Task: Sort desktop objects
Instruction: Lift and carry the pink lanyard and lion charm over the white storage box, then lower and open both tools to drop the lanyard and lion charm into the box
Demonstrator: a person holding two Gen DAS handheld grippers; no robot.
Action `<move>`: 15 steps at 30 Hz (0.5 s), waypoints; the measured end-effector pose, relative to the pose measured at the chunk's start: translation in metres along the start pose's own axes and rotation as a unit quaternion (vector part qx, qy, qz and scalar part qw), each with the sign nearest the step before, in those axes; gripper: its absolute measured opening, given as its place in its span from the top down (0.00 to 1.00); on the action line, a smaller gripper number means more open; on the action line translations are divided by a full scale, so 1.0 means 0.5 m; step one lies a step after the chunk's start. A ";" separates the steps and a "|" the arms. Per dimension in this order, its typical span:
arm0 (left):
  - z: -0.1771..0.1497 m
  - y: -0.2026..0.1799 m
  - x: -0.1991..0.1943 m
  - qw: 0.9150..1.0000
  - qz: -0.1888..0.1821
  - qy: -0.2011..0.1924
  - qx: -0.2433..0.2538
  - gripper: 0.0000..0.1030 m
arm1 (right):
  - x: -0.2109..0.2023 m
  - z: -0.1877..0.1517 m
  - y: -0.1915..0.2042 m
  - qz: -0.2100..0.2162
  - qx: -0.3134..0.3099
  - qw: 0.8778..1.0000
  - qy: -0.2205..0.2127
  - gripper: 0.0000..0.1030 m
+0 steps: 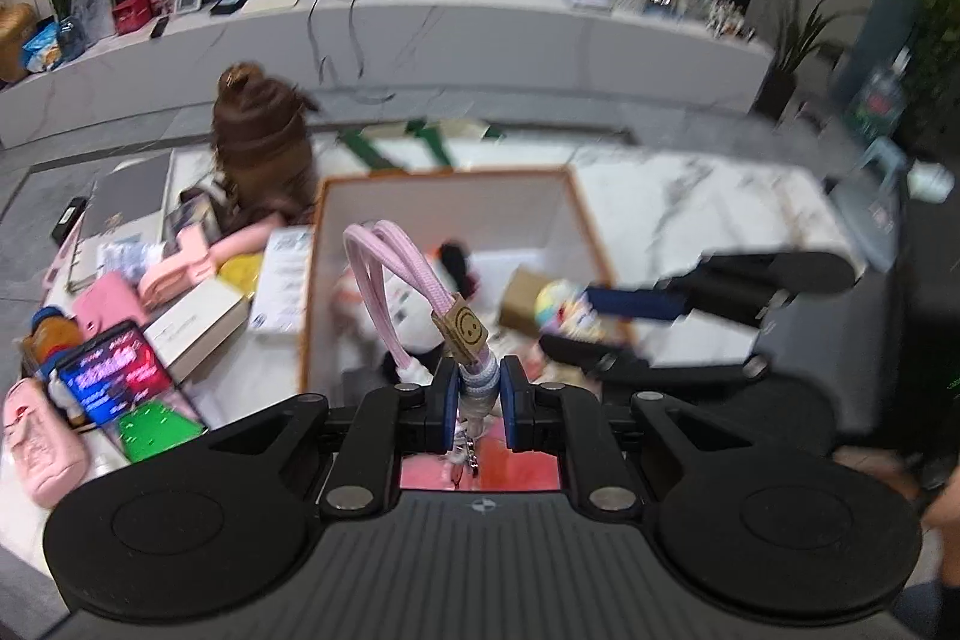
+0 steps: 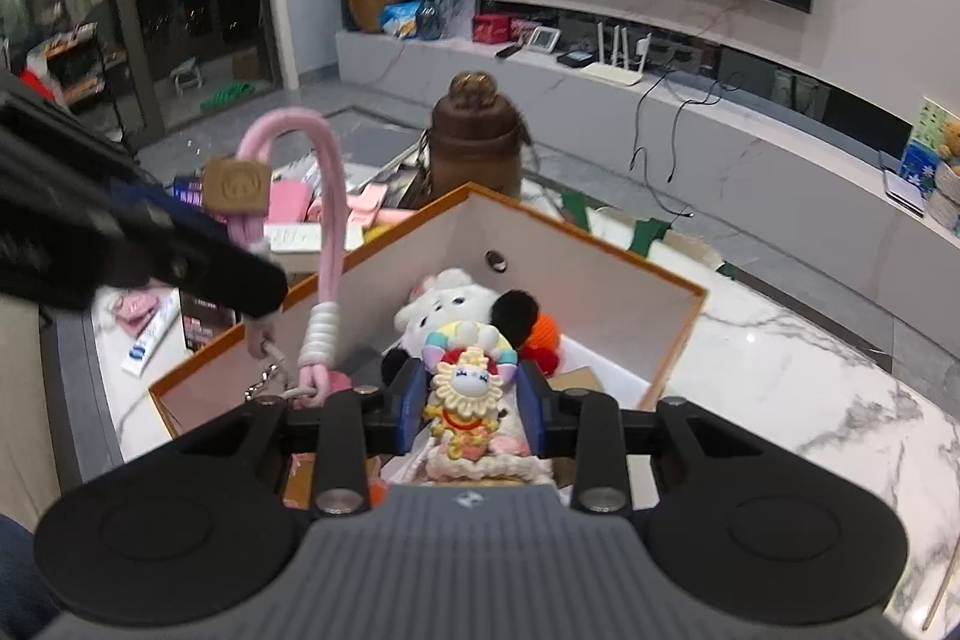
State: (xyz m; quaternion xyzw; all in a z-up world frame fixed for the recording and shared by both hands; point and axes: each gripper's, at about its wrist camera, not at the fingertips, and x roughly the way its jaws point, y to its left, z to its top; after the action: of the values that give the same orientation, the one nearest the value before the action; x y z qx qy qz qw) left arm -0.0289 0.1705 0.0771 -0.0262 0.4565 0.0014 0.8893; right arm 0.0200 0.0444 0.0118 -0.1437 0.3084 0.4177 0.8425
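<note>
My left gripper [image 1: 478,397] is shut on a pink braided lanyard [image 1: 396,274] with a wooden smiley tag [image 1: 465,325], held over the near edge of the orange-rimmed white box [image 1: 576,202]. The lanyard also shows in the right wrist view [image 2: 327,196], hanging from the left gripper's black finger [image 2: 228,268]. My right gripper [image 2: 474,406] is shut on a colourful cartoon charm [image 2: 468,394] above the box [image 2: 690,304]. In the left wrist view the right gripper [image 1: 600,328] holds that charm [image 1: 561,310] over the box's right side. Plush toys [image 2: 447,304] lie inside the box.
A brown bottle [image 1: 264,148] stands behind the box on the marble table [image 1: 690,202]. Left of the box lie a phone with a lit screen [image 1: 117,370], books [image 1: 192,328], pink cases [image 1: 36,442] and a toothpaste tube [image 2: 150,340].
</note>
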 end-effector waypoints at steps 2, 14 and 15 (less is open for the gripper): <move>-0.009 0.008 0.019 1.000 0.011 0.011 0.005 0.84 | 0.012 -0.001 0.009 0.004 -0.002 1.000 0.001 0.66; -0.013 0.030 0.122 0.996 0.042 0.064 0.038 0.84 | 0.113 0.016 0.027 -0.018 -0.017 0.999 0.029 0.66; -0.014 0.030 0.130 0.996 0.042 0.069 0.040 0.84 | 0.123 0.017 0.025 -0.021 -0.016 0.999 0.032 0.66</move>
State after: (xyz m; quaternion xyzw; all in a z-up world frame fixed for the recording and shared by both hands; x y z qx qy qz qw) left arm 0.0031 0.1836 0.0195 0.0289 0.5170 0.0186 0.8553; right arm 0.0419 0.0940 -0.0206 -0.1766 0.3254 0.4000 0.8384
